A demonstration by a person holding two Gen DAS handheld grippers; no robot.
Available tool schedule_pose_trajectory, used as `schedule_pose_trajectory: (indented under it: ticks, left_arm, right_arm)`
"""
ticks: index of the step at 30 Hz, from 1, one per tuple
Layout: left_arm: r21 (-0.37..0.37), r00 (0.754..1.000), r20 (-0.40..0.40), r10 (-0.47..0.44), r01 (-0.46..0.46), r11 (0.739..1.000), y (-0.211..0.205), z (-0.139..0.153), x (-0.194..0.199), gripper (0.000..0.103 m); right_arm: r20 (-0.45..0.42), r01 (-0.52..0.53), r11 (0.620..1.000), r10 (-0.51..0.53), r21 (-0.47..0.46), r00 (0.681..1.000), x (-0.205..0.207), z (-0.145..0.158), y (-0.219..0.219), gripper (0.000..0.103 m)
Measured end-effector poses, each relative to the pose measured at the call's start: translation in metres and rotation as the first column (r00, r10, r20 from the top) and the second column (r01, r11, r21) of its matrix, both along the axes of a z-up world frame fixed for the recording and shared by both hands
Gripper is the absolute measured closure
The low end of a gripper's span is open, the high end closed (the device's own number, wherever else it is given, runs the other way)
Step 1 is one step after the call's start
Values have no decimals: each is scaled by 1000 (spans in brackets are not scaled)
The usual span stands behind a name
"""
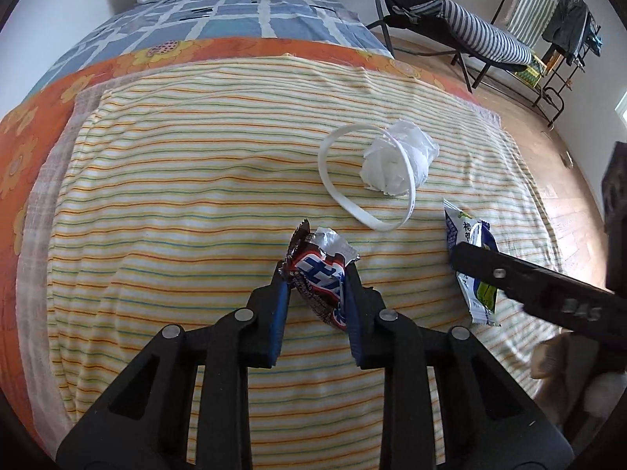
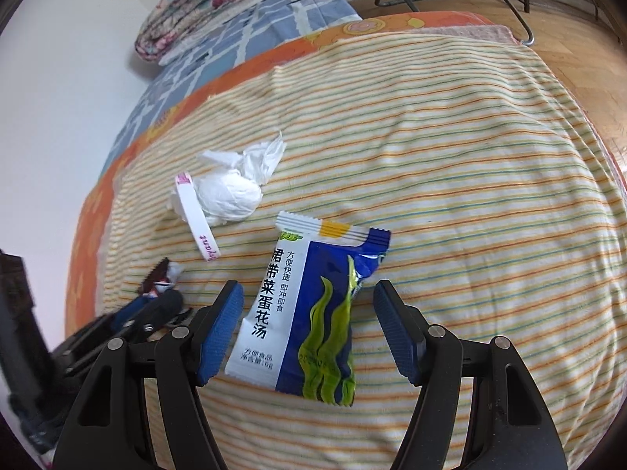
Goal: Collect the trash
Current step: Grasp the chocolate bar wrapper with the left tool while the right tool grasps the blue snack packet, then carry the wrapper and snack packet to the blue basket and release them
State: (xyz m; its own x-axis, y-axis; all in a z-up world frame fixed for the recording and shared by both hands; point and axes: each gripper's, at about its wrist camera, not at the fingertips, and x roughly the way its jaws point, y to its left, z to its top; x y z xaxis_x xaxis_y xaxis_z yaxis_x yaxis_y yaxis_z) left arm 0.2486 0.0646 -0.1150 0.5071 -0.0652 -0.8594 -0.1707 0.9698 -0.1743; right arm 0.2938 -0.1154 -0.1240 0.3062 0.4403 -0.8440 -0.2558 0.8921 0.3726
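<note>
Presently, the chocolate wrapper (image 1: 319,280) on the bed (image 1: 176,196) is pinched by the left gripper (image 1: 315,286); the soup sachet (image 2: 309,313) is straddled, untouched, by the right gripper's (image 2: 307,327) parted jaws. Closure should be square across the sachet, clear of the bedding.

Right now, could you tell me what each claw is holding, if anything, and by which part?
The left claw pinches the chocolate bar wrapper across its crumpled middle. The right claw holds nothing: it stands open around the blue soup packet, pads clear of it.
</note>
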Motion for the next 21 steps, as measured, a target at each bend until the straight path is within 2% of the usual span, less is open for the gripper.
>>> schedule_pose_trajectory:
  ticks: [3,4,7,14,18,21]
  left_arm:
    - [5,1000,9,-2,2,1000,3,4,-5,78]
    - [7,1000,12,-3,3,1000,3,6,-6,78]
    - [13,1000,24,-2,2,1000,4,12,-13,78]
    - [67,998,50,-32,28,997,-2,30,-40,78]
    - [122,996,74,-56,47,991,-10,45,-63,78]
    - [130,994,85,-63,52,990,-13,53,-80,78]
  right_arm:
    - [38,-31,999,32,-42,999,-5,2,6,35]
    - [43,-36,998,38,-45,998,-6,2,6,45]
    - [52,-51,998,54,-49,997,-12,5,4,54]
    - [102,-101,992,108,-78,989,-36,22,4,58]
    - [154,-144,981,163,-131,975,-57,33,4,59]
    - [172,-155,979,177,-133,969,-71,40,-3,60]
